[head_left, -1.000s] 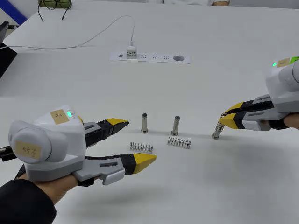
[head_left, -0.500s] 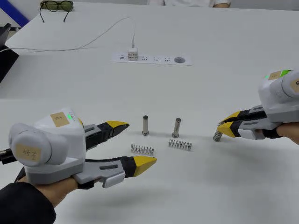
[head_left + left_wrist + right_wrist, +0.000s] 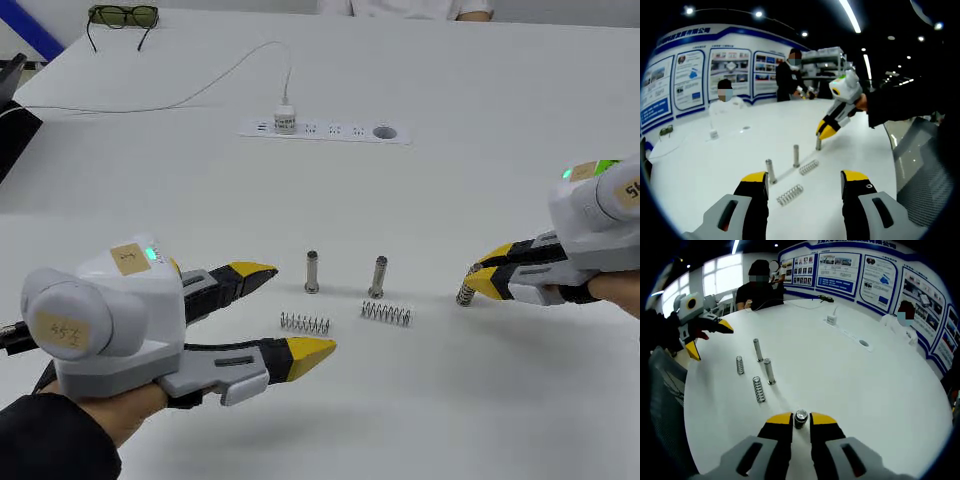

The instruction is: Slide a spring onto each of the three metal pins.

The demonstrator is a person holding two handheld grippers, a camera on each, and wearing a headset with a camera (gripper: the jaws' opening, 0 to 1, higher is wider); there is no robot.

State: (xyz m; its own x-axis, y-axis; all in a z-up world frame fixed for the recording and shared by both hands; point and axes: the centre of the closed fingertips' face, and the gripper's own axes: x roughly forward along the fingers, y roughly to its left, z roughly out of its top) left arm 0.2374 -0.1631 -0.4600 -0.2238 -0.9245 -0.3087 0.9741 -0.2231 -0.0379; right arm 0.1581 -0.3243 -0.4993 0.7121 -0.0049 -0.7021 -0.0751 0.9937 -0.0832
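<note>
Two bare metal pins (image 3: 312, 272) (image 3: 378, 276) stand upright mid-table. In front of each lies a loose spring (image 3: 304, 323) (image 3: 386, 313). To the right stands a third pin (image 3: 466, 289) with a spring around it. My right gripper (image 3: 481, 276) is at its top, and in the right gripper view the yellow fingertips (image 3: 780, 420) press the coil-wrapped pin top (image 3: 800, 417) from both sides. My left gripper (image 3: 284, 308) hovers open, low at the left, just short of the left spring (image 3: 790, 195); nothing is between its jaws.
A white power strip (image 3: 325, 130) with a plugged charger (image 3: 285, 118) and its cable lies at the back. Glasses (image 3: 122, 15) rest at the far left corner. People sit and stand beyond the table's far side (image 3: 724, 97).
My right gripper has come down a little over the third pin, and the spring there looks shorter. My left gripper has stayed where it was, open. The camera has shifted slightly.
</note>
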